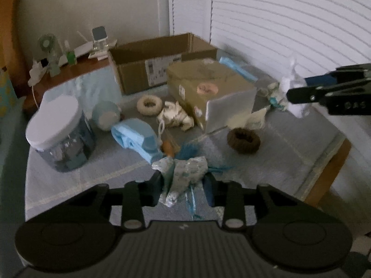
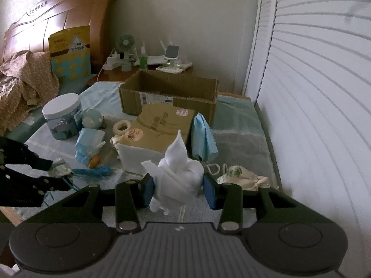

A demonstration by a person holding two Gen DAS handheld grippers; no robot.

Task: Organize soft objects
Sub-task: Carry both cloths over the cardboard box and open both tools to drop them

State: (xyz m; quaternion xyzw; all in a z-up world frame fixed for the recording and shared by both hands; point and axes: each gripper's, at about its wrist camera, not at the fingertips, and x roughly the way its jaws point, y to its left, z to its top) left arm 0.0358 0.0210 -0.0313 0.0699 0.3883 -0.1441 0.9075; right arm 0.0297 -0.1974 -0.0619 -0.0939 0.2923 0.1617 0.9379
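Note:
My left gripper (image 1: 184,186) is shut on a small patterned fabric pouch (image 1: 187,171) with blue ribbons, held just above the blue table cover; in the right wrist view it is at the left edge (image 2: 58,173). My right gripper (image 2: 179,191) is shut on a white cloth bundle (image 2: 178,176), held over the table's right side. In the left wrist view the right gripper (image 1: 296,88) shows at far right with the white bundle (image 1: 291,82). An open cardboard box (image 2: 169,92) stands at the back.
A closed tan box (image 1: 208,85) sits mid-table. Around it lie a cream ring (image 1: 149,104), a brown ring (image 1: 243,140), a cream cloth (image 1: 176,115), a folded blue cloth (image 1: 136,136), a white-lidded jar (image 1: 58,127), a hanging blue cloth (image 2: 204,136) and a cream drawstring bag (image 2: 241,176).

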